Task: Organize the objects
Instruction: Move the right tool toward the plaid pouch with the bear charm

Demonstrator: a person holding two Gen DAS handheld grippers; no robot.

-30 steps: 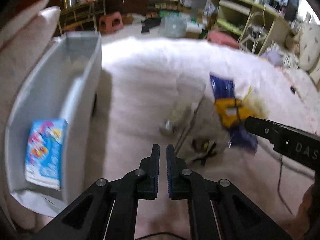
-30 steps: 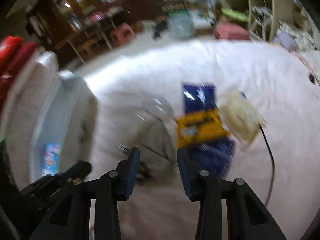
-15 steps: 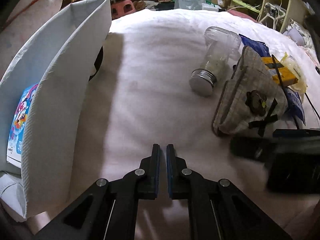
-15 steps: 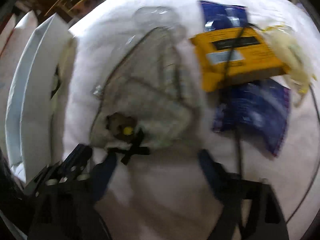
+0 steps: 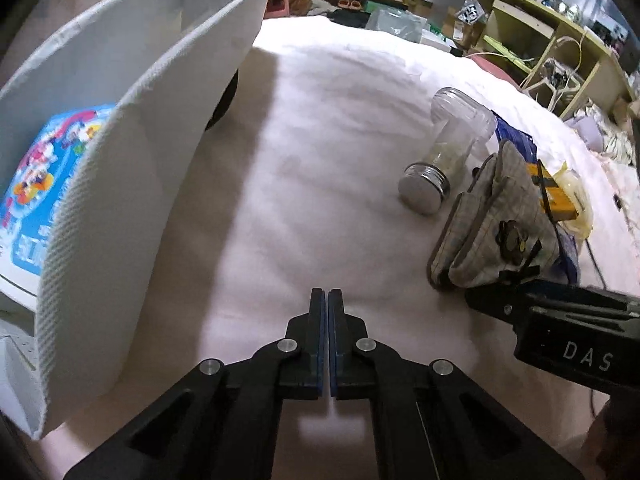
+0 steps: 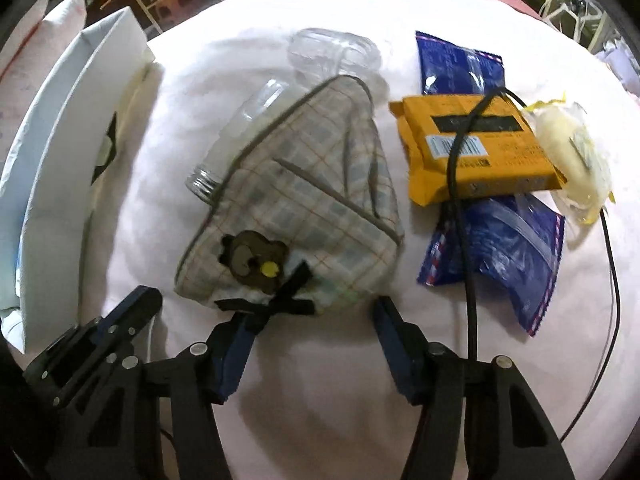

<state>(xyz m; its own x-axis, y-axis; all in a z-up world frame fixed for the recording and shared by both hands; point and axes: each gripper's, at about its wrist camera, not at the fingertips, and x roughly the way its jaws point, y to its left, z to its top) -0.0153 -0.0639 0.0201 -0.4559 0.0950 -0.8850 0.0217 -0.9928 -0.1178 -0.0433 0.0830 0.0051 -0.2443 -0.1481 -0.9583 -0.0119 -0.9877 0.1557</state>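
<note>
Covering nearly all of both views: white bedding point(image 5: 320, 152). Standing along its left edge: open white fabric bin point(image 5: 120, 184), with a blue cartoon-printed box point(image 5: 36, 184) inside. Lying mid-bed: plaid fabric pouch point(image 6: 304, 200), bear patch and black bow at its near end, overlapping a clear jar point(image 5: 444, 152) with metal lid. Right of the pouch: yellow packet point(image 6: 472, 148) stacked on blue snack bags point(image 6: 500, 248), a black cable point(image 6: 460, 200) across them. Right claw point(image 6: 316, 312) just been closing, jaws parted, straddling the pouch's near end, pads not pressing. Left claw point(image 5: 329, 304) clenched, empty, above bare bedding.
</note>
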